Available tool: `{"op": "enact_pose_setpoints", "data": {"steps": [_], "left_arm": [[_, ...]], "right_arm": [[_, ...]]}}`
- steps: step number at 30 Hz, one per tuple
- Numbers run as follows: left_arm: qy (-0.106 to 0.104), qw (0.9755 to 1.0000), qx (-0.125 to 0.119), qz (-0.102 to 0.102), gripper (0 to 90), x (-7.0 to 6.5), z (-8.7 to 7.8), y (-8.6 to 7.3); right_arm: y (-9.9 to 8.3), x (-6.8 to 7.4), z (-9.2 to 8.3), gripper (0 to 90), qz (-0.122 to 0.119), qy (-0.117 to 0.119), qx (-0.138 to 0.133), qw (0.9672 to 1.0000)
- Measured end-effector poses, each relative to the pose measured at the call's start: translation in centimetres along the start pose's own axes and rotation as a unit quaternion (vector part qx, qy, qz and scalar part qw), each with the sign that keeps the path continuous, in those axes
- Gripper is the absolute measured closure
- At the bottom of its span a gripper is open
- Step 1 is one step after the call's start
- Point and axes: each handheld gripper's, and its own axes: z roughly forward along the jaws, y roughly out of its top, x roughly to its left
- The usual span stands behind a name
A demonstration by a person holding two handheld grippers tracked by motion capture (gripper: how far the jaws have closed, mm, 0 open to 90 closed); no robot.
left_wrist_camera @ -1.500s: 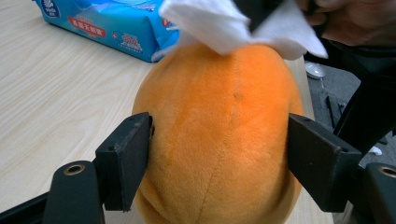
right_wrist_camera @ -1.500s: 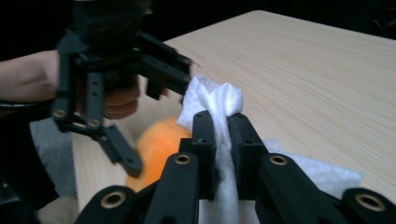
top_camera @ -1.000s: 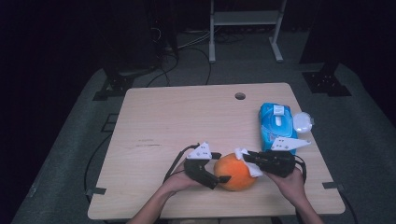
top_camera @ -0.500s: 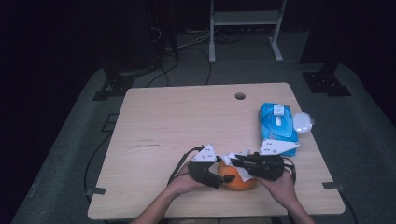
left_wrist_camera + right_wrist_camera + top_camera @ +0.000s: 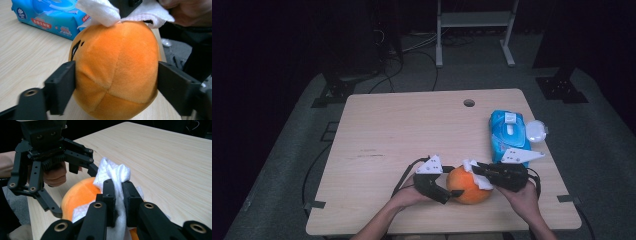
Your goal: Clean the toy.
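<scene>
In the high view, the orange plush ball (image 5: 469, 185) sits at the lower centre of the frame on the wooden table (image 5: 402, 130), between the left gripper (image 5: 443, 189) and the right gripper (image 5: 477, 170). A blue wipes pack (image 5: 508, 131) lies at the right.

In the left gripper view, the 2 black jaws press the ball (image 5: 115, 70) from both sides at mid-frame; they have just been opening a little, yet both pads touch the plush. A white wipe (image 5: 105, 11) rests on its top.

In the right gripper view, the 2 jaws are pinched together on the wipe (image 5: 117, 182) at centre, above the ball (image 5: 77, 195).
</scene>
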Motion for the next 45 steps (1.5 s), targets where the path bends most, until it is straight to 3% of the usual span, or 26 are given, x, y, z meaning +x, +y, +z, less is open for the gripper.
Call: {"op": "enact_pose_setpoints", "data": {"steps": [2, 5, 10, 13, 15, 19, 22, 24, 26, 28, 30, 38, 40, 45], "left_arm": [[-0.005, 1.0, 0.005, -0.003, 8.6, 0.3, 0.3, -0.3], [-0.009, 0.9999, 0.006, -0.003, 8.5, 0.2, 0.8, -0.5], [0.0, 0.9999, -0.006, 0.008, 28.3, -0.1, -0.1, 0.1], [0.003, 0.9996, -0.024, 0.013, 32.1, -0.2, -1.2, 1.3], [0.001, 0.9993, -0.033, 0.014, 32.4, -0.2, -2.2, 1.9], [0.012, 0.9987, -0.044, 0.024, 32.8, -0.7, -3.9, 3.0], [0.023, 0.9981, -0.041, 0.039, 32.9, -1.1, -4.4, 3.6], [0.034, 0.9984, -0.018, 0.042, 32.7, -0.9, -3.9, 3.2], [0.039, 0.9988, 0.003, 0.031, 31.8, -0.5, -3.2, 2.4], [0.034, 0.9992, -0.008, 0.017, 30.3, -0.2, -2.9, 1.9], [0.037, 0.9991, -0.007, 0.018, 28.9, -0.1, -2.9, 1.9], [0.056, 0.9983, -0.015, -0.001, 26.0, -0.4, -1.9, 1.9], [0.058, 0.9982, -0.014, 0.0, 25.5, -0.5, -1.9, 2.0], [0.033, 0.9992, -0.023, -0.001, 13.6, 0.0, -2.2, 1.9]], "right_arm": [[0.0, 0.0, 0.1, 81.2, 0.0, 0.0, 0.001, 1.0], [0.0, 0.0, 0.2, 81.1, -0.001, 0.003, -0.001, 1.0], [0.5, 0.3, 0.1, 81.2, 0.0, 0.005, -0.012, 0.9999], [1.2, 1.1, -0.1, 81.2, 0.001, 0.021, -0.034, 0.9992], [1.6, 1.7, -0.1, 81.2, -0.011, 0.02, -0.044, 0.9988], [1.9, 1.2, 0.0, 81.3, 0.004, 0.027, -0.061, 0.9978], [1.3, 0.6, 0.5, 81.2, 0.037, 0.042, -0.067, 0.9962], [1.0, 0.6, 1.0, 81.3, 0.04, 0.037, -0.059, 0.9968], [0.7, 0.4, 1.7, 81.2, 0.04, 0.03, -0.04, 0.9979], [0.2, 0.0, 2.3, 81.3, 0.052, 0.033, -0.03, 0.9976], [0.3, 0.0, 2.2, 81.2, 0.054, 0.033, -0.034, 0.9974], [1.6, 2.3, 2.4, 81.0, 0.02, 0.07, -0.053, 0.996], [1.8, 2.7, 2.5, 81.0, 0.004, 0.057, -0.045, 0.9973], [1.2, 1.6, 2.6, 81.1, 0.016, 0.054, -0.046, 0.9974]]}}
